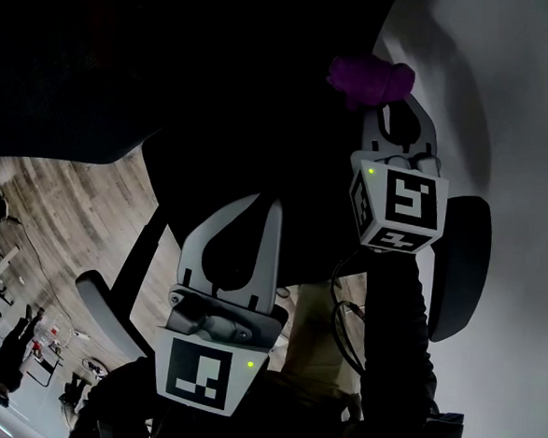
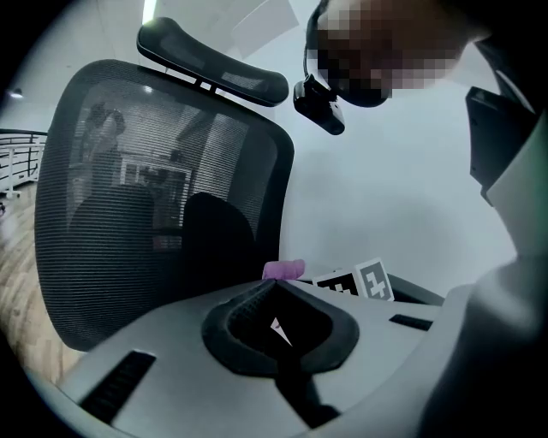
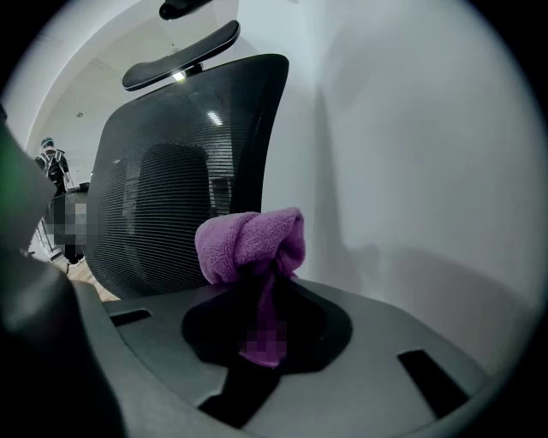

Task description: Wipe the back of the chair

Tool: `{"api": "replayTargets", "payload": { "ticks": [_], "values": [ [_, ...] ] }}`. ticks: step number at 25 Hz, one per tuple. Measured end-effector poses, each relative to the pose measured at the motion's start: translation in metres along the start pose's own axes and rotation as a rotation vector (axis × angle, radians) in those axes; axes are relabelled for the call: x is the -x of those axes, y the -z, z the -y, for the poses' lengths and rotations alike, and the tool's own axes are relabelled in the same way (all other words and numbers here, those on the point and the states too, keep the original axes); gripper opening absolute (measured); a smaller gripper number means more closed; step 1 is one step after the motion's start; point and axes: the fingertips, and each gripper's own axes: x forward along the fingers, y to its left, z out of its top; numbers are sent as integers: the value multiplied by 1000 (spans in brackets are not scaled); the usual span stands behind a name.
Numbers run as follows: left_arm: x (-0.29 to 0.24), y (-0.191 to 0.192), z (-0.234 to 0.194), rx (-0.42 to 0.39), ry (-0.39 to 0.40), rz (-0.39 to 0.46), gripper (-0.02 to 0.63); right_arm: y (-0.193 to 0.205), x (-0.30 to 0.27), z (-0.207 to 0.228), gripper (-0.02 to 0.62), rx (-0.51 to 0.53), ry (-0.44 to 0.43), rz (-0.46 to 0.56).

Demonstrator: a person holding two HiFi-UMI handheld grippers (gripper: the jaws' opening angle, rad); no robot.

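The black mesh chair back (image 3: 171,180) with its headrest (image 3: 181,53) fills the left of the right gripper view, and it also shows as the chair back (image 2: 145,188) in the left gripper view. My right gripper (image 3: 257,282) is shut on a bunched purple cloth (image 3: 251,242). In the head view that cloth (image 1: 370,78) sits at the right edge of the dark chair back (image 1: 218,78), with the right gripper (image 1: 392,102) just below it. I cannot tell whether the cloth touches the mesh. My left gripper (image 1: 271,204) is shut and holds nothing; its jaws meet at the tip (image 2: 272,286).
A white wall (image 3: 411,154) stands close on the right of the chair. Two armrests (image 1: 463,264) (image 1: 107,307) flank the seat. Wooden floor (image 1: 59,212) lies to the left, with people and gear far off at the lower left.
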Motion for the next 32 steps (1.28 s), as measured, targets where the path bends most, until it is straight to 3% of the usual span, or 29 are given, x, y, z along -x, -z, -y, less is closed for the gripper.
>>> {"api": "replayTargets", "payload": {
  "ticks": [13,25,32],
  "values": [
    [-3,13,-12,13,-11,-14,9,4,-4,-8,55,29,25,36],
    [2,27,-24,29,-36,-27,9,35,-13,-11,55,25,29,-25],
    [11,29,-27,41,-46,-23,9,33,-12,-14,55,43,36,-36]
  ]
}}
